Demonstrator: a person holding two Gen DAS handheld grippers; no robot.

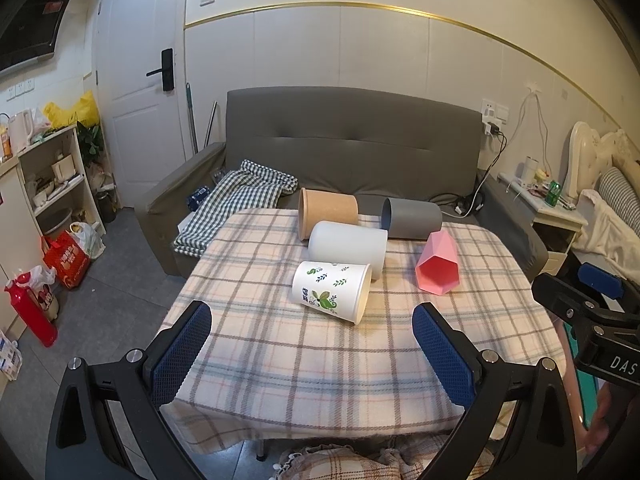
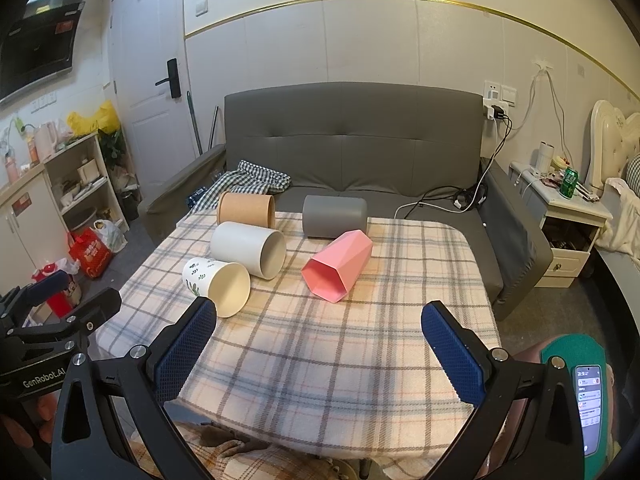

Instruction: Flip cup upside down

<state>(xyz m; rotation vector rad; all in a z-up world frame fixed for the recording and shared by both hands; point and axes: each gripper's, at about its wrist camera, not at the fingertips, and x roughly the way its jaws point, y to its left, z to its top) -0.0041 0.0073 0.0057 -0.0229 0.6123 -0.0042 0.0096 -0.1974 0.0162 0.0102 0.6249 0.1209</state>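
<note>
Several cups lie on their sides on the plaid tablecloth (image 1: pixel 280 360): a white leaf-patterned cup (image 1: pixel 332 291) nearest, a plain white cup (image 1: pixel 348 249), a brown cup (image 1: pixel 328 213), a grey cup (image 1: pixel 412 218) and a pink faceted cup (image 1: pixel 438 268). They also show in the right wrist view: leaf cup (image 2: pixel 218 286), white (image 2: pixel 250 249), brown (image 2: pixel 246 209), grey (image 2: pixel 334 216), pink (image 2: pixel 338 266). My left gripper (image 1: pixel 312 352) is open and empty, short of the leaf cup. My right gripper (image 2: pixel 320 354) is open and empty, short of the pink cup.
A grey sofa (image 1: pixel 352 140) with a checked cloth (image 1: pixel 236 200) stands behind the table. A shelf (image 1: pixel 56 176) and bags (image 1: pixel 68 260) are at the left, a nightstand (image 2: pixel 568 216) at the right. The other gripper shows at each view's edge (image 1: pixel 592 312) (image 2: pixel 48 320). A phone (image 2: pixel 588 400) lies at the lower right.
</note>
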